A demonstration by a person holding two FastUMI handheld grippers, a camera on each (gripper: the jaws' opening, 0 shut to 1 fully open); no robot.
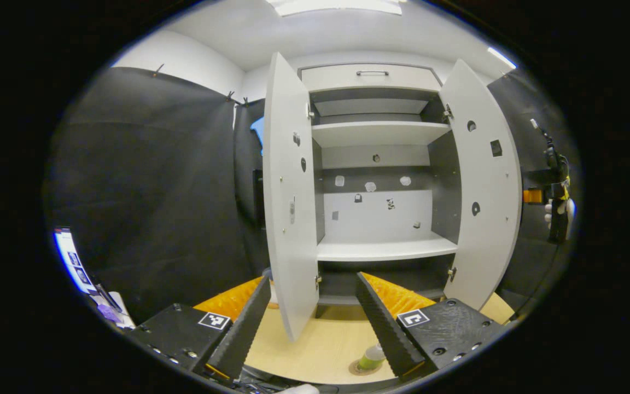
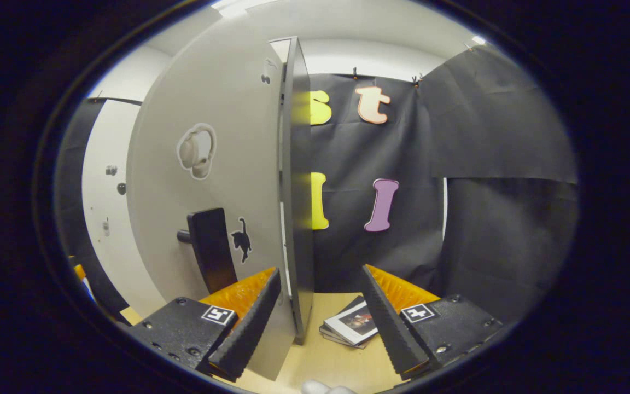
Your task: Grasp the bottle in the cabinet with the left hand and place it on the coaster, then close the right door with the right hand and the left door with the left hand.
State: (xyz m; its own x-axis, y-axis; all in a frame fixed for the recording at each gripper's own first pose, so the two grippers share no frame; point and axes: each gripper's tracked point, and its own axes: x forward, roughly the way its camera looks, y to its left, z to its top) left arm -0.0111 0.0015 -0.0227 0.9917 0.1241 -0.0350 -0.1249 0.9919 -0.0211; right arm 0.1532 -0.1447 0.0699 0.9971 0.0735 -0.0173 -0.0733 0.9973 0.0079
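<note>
The white cabinet (image 1: 380,249) stands with both doors swung out and its shelves bare. A green bottle (image 1: 372,358) rests upright on a round coaster (image 1: 356,369) on the table, partly hidden by one of my fingers. My left gripper (image 1: 313,279) is open, above the bottle and facing the cabinet, with the left door (image 1: 290,208) just ahead. My right gripper (image 2: 320,271) is open at the outer face of the right door (image 2: 211,164), whose free edge (image 2: 298,191) stands between its fingers. The left gripper view also catches the right door (image 1: 484,186) and, beyond it, the right gripper (image 1: 555,202) in a gloved hand.
A black handle (image 2: 211,249) juts from the right door's outer face. A small stack of booklets (image 2: 353,325) lies on the wooden table (image 1: 315,350) beside that door. Black cloth walls close in on both sides. A lit screen (image 1: 71,260) sits at far left.
</note>
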